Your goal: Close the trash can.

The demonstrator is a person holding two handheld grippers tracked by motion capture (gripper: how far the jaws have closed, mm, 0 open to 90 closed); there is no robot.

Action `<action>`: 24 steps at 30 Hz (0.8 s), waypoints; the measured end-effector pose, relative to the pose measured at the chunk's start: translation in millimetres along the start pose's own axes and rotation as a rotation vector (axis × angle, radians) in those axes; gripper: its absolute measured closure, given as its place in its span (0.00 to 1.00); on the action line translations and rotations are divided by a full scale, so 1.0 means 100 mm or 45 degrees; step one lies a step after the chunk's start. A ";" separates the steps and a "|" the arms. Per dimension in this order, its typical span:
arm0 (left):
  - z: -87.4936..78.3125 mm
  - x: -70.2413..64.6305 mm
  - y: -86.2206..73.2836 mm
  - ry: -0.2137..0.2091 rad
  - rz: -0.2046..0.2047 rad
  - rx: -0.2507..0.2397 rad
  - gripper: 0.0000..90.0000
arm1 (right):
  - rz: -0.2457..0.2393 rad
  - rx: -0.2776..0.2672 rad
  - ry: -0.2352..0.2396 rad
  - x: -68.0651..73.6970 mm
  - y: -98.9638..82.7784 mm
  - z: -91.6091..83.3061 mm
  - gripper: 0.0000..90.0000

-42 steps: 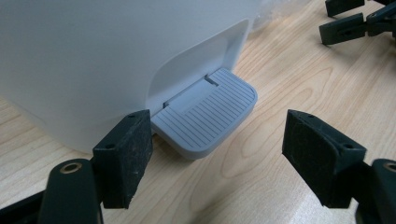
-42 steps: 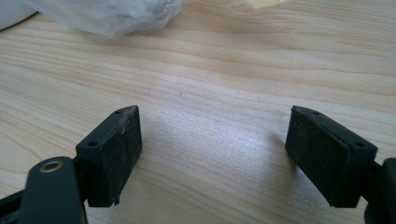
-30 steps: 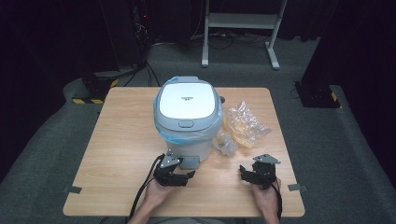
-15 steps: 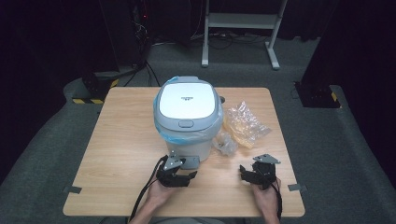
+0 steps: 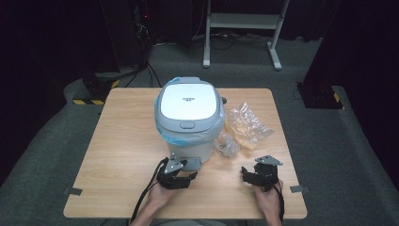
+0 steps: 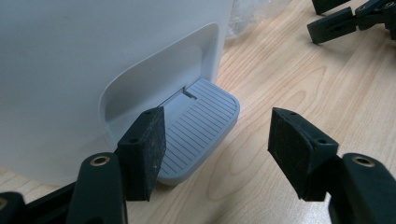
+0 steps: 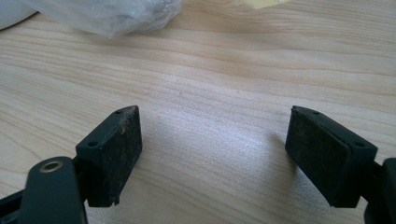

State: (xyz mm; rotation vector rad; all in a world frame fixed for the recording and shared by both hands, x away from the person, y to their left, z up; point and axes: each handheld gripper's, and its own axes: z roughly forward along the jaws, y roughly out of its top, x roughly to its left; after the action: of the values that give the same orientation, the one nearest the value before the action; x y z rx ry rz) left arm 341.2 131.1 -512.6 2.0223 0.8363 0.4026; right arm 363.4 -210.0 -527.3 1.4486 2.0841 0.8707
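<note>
A white pedal bin (image 5: 189,120) with its lid down stood mid-worktop (image 5: 117,141), crumpled plastic bags (image 5: 244,125) just to its right. The left gripper (image 6: 215,144) hung at the bin's near foot, jaws released, one jaw over the ribbed pedal (image 6: 198,133). The right gripper (image 7: 212,154), jaws also released, rested above bare wood nearby. The step in hand looked like pressing the pedal: it would go best with a jaw centred on the ribs, pushed straight down, so the bin did not slide.
</note>
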 end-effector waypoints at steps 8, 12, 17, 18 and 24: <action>0.00 0.00 0.00 -0.003 0.000 0.006 0.41 | 0.000 0.000 0.000 0.00 0.00 0.00 0.20; 0.00 0.00 -0.01 0.013 0.024 0.002 0.41 | 0.000 0.000 0.000 0.00 0.00 0.00 0.20; 0.00 0.00 -0.03 0.007 0.020 -0.011 0.41 | -0.001 0.000 0.000 0.00 0.00 0.00 0.20; 0.00 0.01 -0.03 0.006 0.021 -0.010 0.41 | 0.000 0.000 0.000 0.00 0.00 0.00 0.20; 0.01 0.00 -0.03 -0.005 0.018 -0.012 0.41 | 0.000 0.000 0.000 0.00 0.00 0.00 0.20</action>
State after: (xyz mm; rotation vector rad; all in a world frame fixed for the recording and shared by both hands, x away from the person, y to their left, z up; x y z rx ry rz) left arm 340.5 132.3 -515.8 2.0204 0.8170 0.4097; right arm 363.4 -210.0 -527.3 1.4488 2.0840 0.8707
